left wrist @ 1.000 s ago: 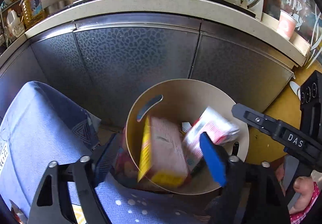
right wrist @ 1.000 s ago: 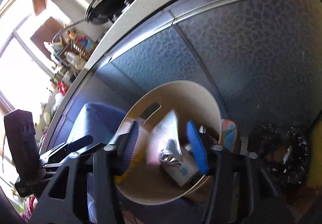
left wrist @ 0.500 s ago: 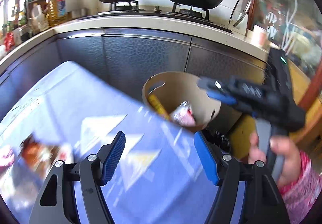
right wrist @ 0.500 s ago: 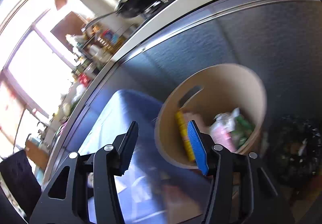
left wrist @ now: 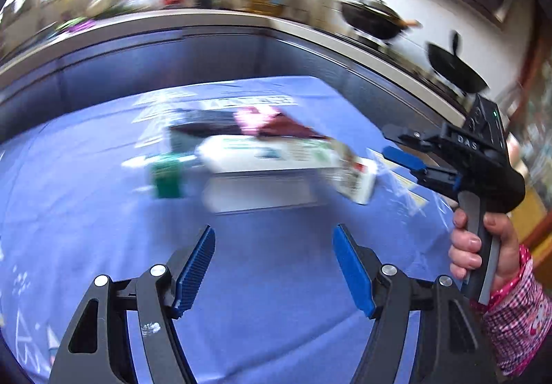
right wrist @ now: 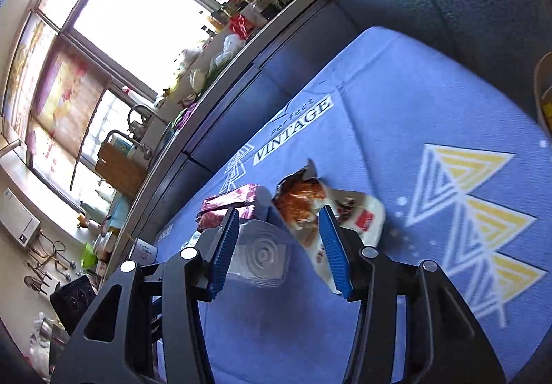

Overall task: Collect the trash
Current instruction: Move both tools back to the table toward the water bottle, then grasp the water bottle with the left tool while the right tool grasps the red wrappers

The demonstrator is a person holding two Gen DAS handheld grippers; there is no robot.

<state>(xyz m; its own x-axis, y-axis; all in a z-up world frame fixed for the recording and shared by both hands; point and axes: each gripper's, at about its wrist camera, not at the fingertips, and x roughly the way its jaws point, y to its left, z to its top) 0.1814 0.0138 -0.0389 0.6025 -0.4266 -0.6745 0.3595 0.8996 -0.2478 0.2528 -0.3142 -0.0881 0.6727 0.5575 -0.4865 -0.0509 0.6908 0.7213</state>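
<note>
— Kitchen counters (right wrist: pixel 310 4) line the back, and a blue cloth (right wrist: pixel 431 129) with yellow triangles and the word VINTAGE covers the table. How do the jaws stand?

— On the right gripper (right wrist: pixel 277 244) they are partly spread and have just been closing, with nothing pinched between them. Its 2 blue pads hang above the cloth. Beyond them lies the trash: a clear plastic tray (right wrist: pixel 260 254) behind the left pad, an orange and white snack bag (right wrist: pixel 303 201) between the pads and further off, and a dark red wrapper (right wrist: pixel 231 203) just beside the tray on the far side.

— And the left gripper (left wrist: pixel 274 266)?

— Spread wide and empty over bare cloth (left wrist: pixel 86 229). Well ahead of it the trash is a blurred heap: a white box (left wrist: pixel 262 156), a green item (left wrist: pixel 167 179) to its left, a dark red packet (left wrist: pixel 283 125) behind it. I cannot tell which pieces touch.

— Anything else near them?

— The right gripper (left wrist: pixel 403 156) shows at the right edge, held by a hand (left wrist: pixel 483 246) in a pink checked sleeve (left wrist: pixel 514 318), its tips close to the white box. 2 dark pans (left wrist: pixel 452 67) sit on the stove behind. A tan bin's rim (right wrist: pixel 540 87) peeks in at the right of the right wrist view.
</note>
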